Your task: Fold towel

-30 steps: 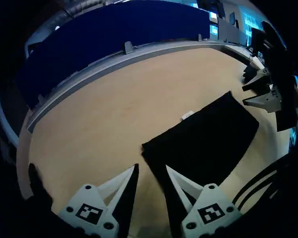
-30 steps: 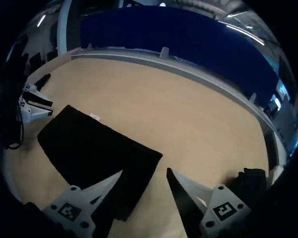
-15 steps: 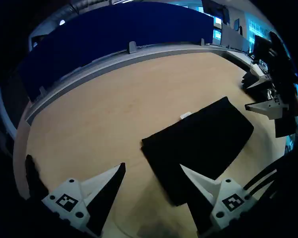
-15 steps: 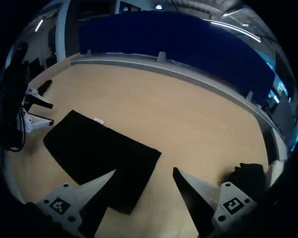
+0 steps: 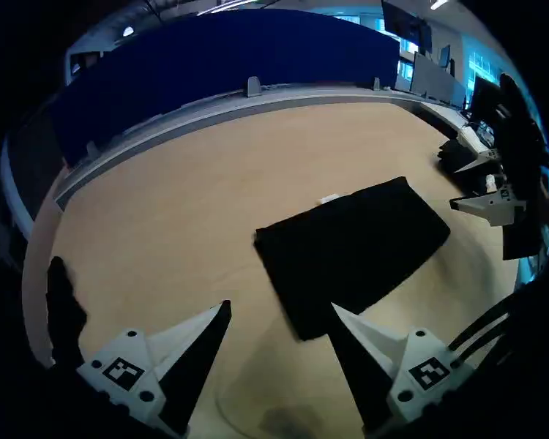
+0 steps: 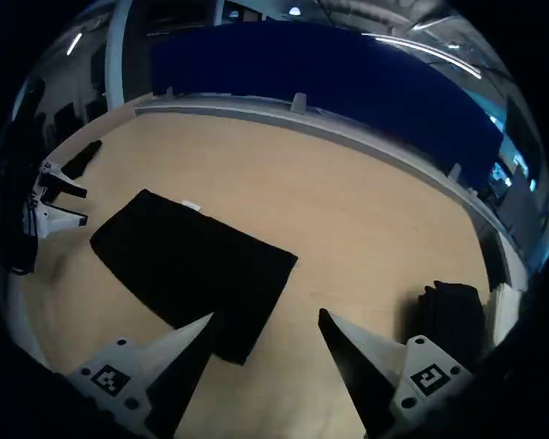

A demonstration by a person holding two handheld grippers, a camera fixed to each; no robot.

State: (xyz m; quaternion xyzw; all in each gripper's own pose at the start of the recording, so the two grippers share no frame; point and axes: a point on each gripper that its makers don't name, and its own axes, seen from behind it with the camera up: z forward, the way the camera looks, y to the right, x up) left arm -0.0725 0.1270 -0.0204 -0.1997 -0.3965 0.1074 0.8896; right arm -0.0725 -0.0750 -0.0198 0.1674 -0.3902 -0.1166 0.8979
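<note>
A wide, light wooden counter (image 5: 165, 219) lies under everything, and a long dark blue partition panel (image 5: 201, 66) is set along its edge, far behind the towel. The black rectangular cloth towel (image 5: 351, 252) is laid flat on the counter, well apart from the panel, and its long sides run at a slant in both views. It is seen as a compact rectangle, so it is judged that at least one fold is already made. The layers cannot be counted, because the cloth is very dark. To the right of the towel, well apart from it, a small pile of dark folded cloth (image 6: 454, 318) is seen in the right gripper view.

The left gripper (image 5: 279, 305) is held near the left short end of the towel. Its two white fingers are spread wide and nothing is held between them. The right gripper (image 6: 266, 313) is held near the right short end of the towel, also wide open and empty. At the far edge of the towel a small white tag (image 5: 329, 198) sticks out.

Some things could go wrong from here. If only the top layer is pinched, the lower layers may be left behind and the fold may be opened. If the two ends are not lifted together, the edges may be laid unevenly. The whole towel may also be dragged over the smooth counter if a finger is pushed against it instead of under it.
</note>
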